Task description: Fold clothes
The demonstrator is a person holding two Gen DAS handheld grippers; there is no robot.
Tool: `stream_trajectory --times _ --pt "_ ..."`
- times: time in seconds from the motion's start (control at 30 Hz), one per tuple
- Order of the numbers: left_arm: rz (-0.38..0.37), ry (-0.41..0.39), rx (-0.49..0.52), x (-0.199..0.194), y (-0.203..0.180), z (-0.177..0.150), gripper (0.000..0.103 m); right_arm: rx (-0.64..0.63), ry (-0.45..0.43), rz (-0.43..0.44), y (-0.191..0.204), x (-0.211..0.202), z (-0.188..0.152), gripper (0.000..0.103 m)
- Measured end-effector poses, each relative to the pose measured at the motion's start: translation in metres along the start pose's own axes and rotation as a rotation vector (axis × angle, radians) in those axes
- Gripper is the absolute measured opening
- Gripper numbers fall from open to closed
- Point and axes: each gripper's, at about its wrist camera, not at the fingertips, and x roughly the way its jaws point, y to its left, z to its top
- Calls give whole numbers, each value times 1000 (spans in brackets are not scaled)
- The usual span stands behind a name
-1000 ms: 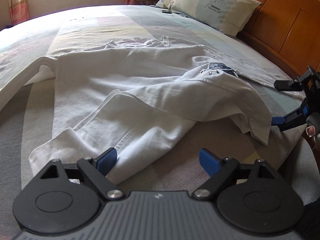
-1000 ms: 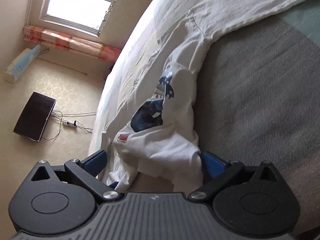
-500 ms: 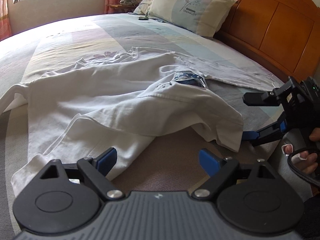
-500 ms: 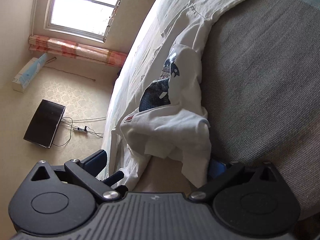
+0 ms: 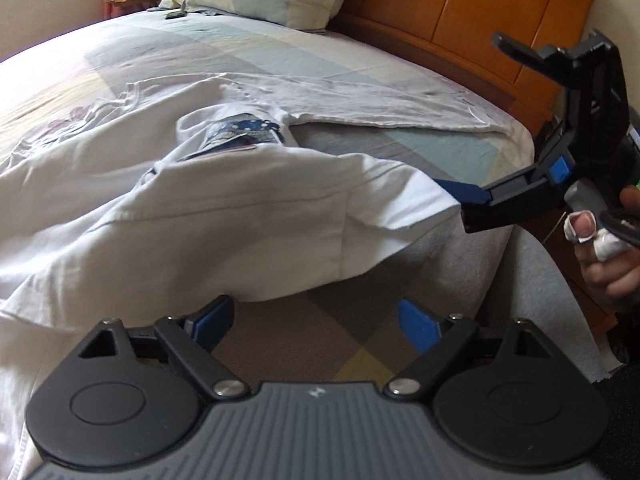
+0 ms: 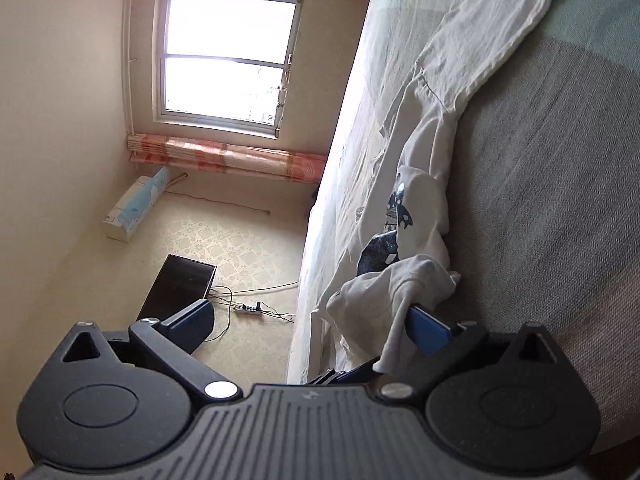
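Bed w/ shirt: L claw spread, empty; R claw spread too, hem only draped on one pad, so a pull prob slips it off.

Two handheld grippers, alike: black plastic frames with round pivot discs, silver screws, a ribbed grey centre plate bearing a small white mark, and blue finger pads. Left gripper; right gripper. A hand has white tape wrapped on one fingertip.
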Motion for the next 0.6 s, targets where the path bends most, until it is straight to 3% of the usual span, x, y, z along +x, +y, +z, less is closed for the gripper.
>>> stream_trajectory --times 0.1,0.27,0.47,0.53,0.6 --pt "-28 -7 29 11 -10 10 89 -24 -3 11 9 -4 5 103" --pt "10 -39 99 9 -26 19 89 -45 -2 3 14 -6 11 103" --pt "78 29 316 7 -42 9 89 -37 -34 -108 2 -14 12 103" --pt "71 55 337 7 -41 5 89 -41 -38 -162 -2 -18 13 103" --pt "68 55 315 3 -38 2 89 -33 -33 -162 -8 -18 11 103"
